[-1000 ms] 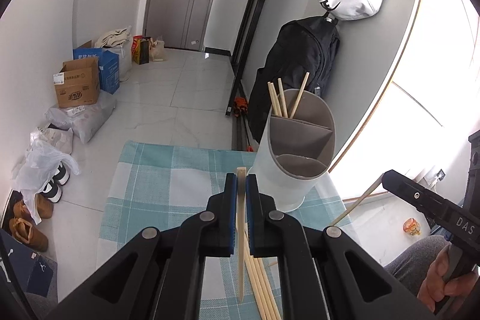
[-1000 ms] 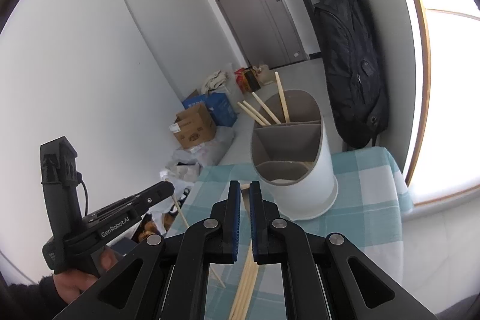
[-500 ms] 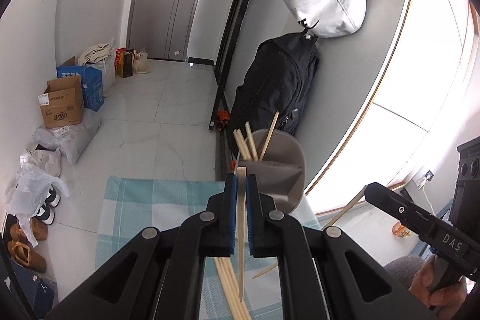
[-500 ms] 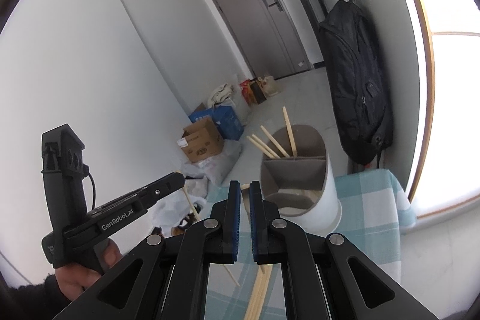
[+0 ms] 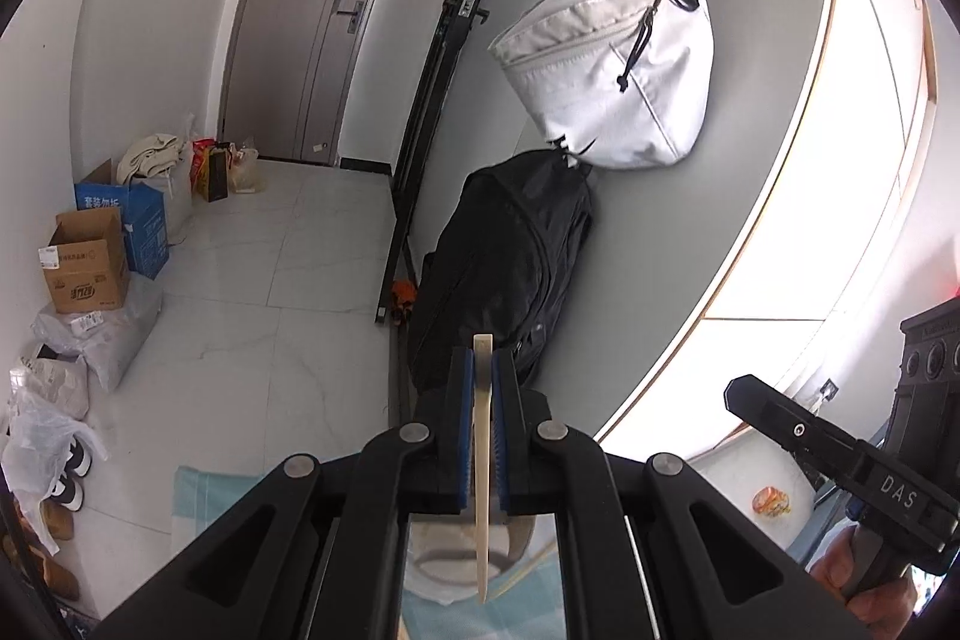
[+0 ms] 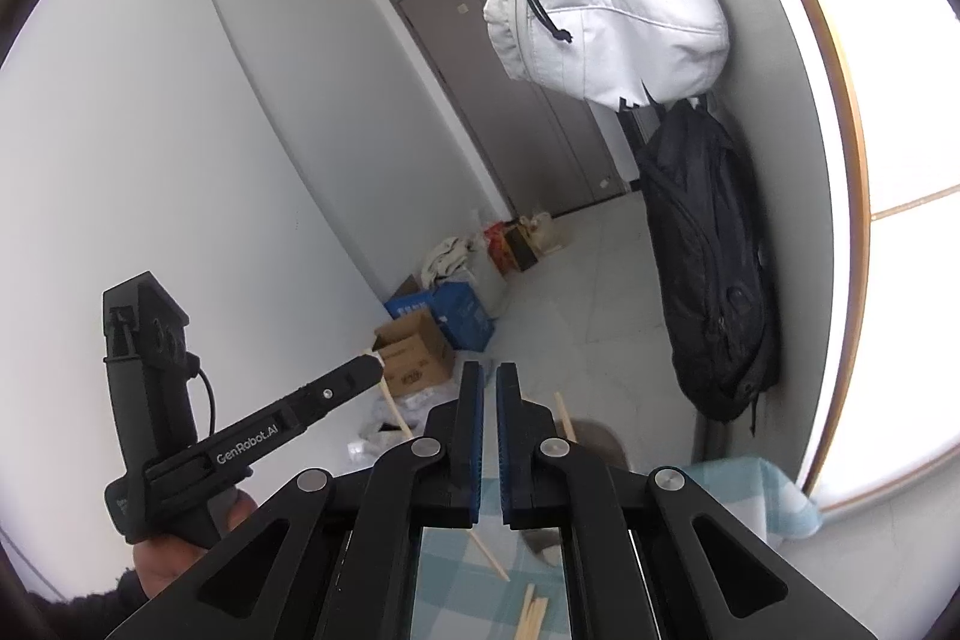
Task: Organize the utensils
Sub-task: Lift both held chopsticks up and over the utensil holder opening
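My left gripper [image 5: 482, 388] is shut on a pale wooden chopstick [image 5: 482, 466] that hangs upright, its lower tip over the white utensil holder [image 5: 456, 562] seen just below the fingers. From the right wrist view the left gripper [image 6: 366, 370] holds that chopstick [image 6: 393, 409] high above the table. My right gripper [image 6: 485, 400] is nearly shut with nothing between its pads. The holder's grey top [image 6: 594, 439] shows behind the right fingers, with a chopstick [image 6: 564, 415] sticking out. Loose chopsticks [image 6: 531, 619] lie on the checked cloth [image 6: 456, 574].
A white bag [image 5: 612, 64] and a black backpack [image 5: 504, 274] hang on the wall ahead. Cardboard boxes [image 5: 87, 262], bags and shoes [image 5: 66, 484] line the floor at left. A bright window [image 5: 840, 220] is on the right. The right gripper [image 5: 840, 454] sits at lower right in the left wrist view.
Both grippers have risen and tilted upward. The left carried its chopstick up over the holder, which dropped from mid-frame to below the fingers.
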`<state>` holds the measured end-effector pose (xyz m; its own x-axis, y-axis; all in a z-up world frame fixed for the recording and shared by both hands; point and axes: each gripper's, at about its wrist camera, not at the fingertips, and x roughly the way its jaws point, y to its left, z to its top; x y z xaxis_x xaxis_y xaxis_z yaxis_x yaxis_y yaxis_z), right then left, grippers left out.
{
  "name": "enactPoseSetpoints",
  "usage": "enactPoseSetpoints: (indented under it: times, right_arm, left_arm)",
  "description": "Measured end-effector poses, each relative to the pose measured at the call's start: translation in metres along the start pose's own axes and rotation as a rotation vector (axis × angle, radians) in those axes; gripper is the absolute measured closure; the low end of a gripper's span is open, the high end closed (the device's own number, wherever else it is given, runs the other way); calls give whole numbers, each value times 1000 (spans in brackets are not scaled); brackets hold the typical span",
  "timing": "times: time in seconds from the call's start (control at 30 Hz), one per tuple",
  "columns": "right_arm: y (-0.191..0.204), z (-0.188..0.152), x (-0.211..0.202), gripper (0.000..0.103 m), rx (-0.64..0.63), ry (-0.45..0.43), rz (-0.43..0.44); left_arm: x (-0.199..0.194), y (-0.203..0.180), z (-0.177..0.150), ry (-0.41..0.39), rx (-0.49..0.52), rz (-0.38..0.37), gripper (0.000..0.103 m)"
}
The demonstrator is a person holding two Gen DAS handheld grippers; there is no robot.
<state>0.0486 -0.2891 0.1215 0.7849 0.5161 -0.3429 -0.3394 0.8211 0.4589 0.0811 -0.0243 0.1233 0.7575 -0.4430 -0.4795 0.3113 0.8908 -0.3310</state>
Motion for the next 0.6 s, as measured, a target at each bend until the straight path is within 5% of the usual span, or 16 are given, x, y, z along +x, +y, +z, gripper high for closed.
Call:
enactPoseSetpoints:
  times: [0.17,0.33,0.6]
  right_arm:
    - [-15,-1,18,100,2,30,23]
    - [-76,-28,25,98,152,80,-2]
    - [-145,-72,58,95,218,289,-189]
  left_arm:
    - [14,-2,4,0,7,-8,101]
    - [17,10,-17,54,-11,-30,101]
    - [9,25,-45,110,-53,-31,101]
